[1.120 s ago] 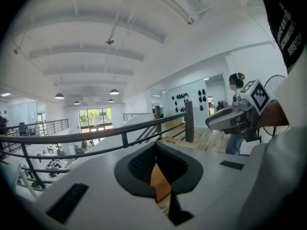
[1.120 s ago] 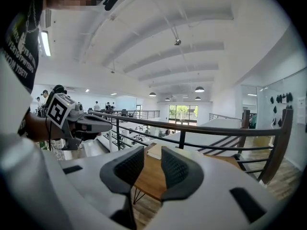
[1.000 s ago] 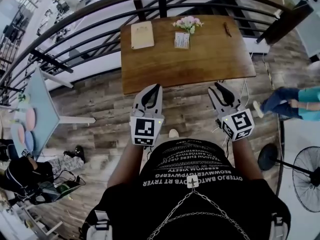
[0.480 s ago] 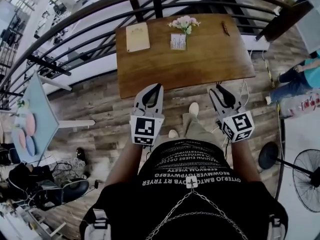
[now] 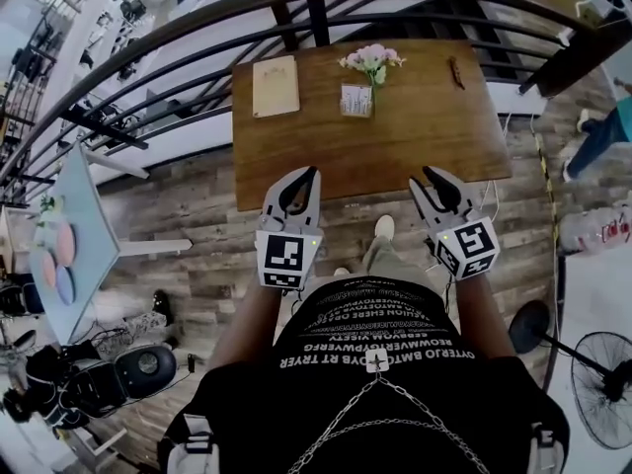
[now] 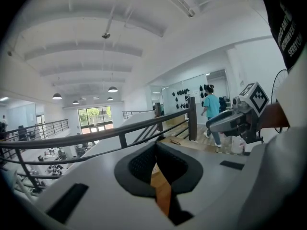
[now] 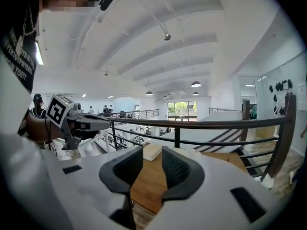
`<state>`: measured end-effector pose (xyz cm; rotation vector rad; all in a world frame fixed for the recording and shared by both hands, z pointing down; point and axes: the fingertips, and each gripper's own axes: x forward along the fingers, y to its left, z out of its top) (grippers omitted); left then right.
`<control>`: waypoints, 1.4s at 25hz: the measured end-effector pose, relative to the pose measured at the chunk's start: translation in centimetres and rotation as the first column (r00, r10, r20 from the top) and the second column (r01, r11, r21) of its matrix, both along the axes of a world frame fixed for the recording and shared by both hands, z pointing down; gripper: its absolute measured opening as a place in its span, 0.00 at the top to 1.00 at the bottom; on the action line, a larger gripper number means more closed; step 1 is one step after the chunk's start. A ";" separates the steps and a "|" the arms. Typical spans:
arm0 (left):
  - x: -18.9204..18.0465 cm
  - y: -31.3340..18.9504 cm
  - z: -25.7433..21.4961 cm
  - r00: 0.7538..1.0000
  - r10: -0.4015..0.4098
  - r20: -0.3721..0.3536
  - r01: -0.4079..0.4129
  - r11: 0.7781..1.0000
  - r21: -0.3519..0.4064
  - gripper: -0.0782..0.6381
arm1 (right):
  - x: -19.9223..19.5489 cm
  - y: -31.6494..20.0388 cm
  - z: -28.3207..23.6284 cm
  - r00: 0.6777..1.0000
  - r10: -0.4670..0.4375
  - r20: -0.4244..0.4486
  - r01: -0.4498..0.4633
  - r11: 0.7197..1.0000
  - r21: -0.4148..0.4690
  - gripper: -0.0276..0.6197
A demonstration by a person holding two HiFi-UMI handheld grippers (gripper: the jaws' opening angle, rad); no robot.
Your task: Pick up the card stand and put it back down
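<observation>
While the card stand (image 5: 357, 101) sits far across the desk (image 5: 425, 136) from both, the left claw (image 5: 308, 174) is closed, empty; the right claw (image 5: 427, 176) part-open, empty.

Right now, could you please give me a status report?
Left tongs shut, right tongs open, both empty. Card stand upright on table, untouched. Flowers right beside it.

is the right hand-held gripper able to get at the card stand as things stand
Probably not yet: the right hand-held gripper hangs at the table edge, the card stand far across. Only bare wood between.
</observation>
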<state>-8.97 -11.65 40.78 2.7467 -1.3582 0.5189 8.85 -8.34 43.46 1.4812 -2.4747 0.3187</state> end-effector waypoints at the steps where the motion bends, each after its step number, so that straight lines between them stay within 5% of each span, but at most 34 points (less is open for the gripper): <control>1: 0.4 -0.7 0.0 1.000 -0.002 0.002 0.002 1.000 -0.001 0.85 | 0.3 -0.8 0.1 1.000 -0.004 0.001 0.004 1.000 -0.001 0.77; 23: 7.1 -11.3 -1.4 0.991 -0.135 0.006 0.135 0.990 0.034 0.85 | 6.2 -14.1 0.5 0.986 -0.166 0.030 0.166 0.986 -0.007 0.77; 35: 9.0 -12.6 -0.2 0.980 -0.195 0.029 0.195 0.981 0.006 0.85 | 8.9 -18.3 7.5 0.975 -0.218 0.037 0.221 0.968 -0.118 0.76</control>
